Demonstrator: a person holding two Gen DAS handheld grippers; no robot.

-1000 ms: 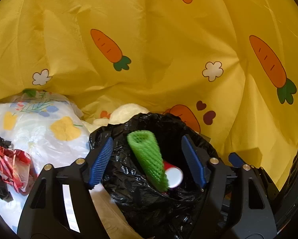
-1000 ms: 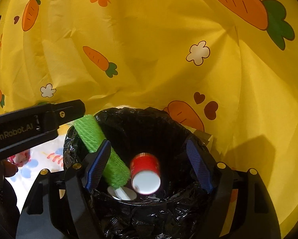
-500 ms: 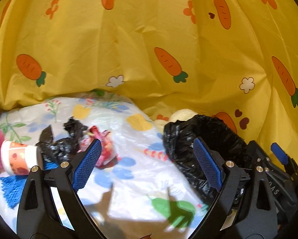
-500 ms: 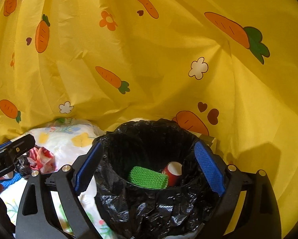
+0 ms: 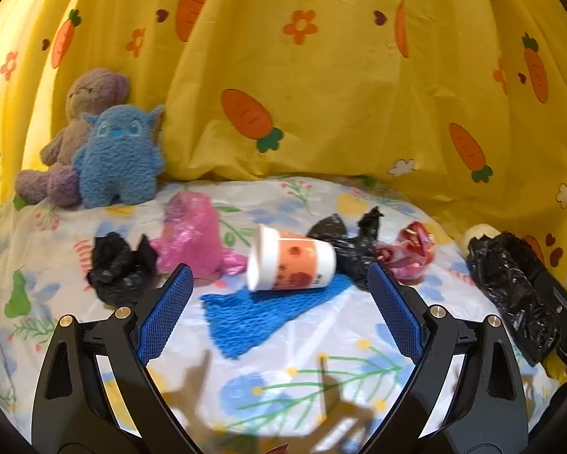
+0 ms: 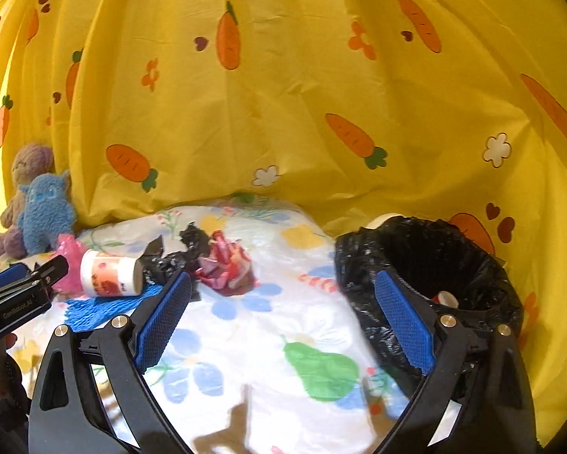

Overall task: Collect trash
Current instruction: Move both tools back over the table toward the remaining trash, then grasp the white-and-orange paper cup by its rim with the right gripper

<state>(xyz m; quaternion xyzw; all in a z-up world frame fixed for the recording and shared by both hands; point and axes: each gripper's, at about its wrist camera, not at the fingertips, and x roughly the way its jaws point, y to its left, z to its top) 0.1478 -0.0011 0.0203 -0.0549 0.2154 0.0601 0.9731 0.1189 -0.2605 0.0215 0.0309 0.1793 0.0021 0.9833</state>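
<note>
Paper cup (image 5: 291, 263) on its side, rim leftward, across blue netting (image 5: 262, 312); both jaws wide open, empty.

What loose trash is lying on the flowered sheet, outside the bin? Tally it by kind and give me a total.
Paper cup: 1
Blue foam net: 1
Pink plastic bag: 1
Crumpled black plastic: 2
Red crumpled wrapper: 1
Total: 6
</note>
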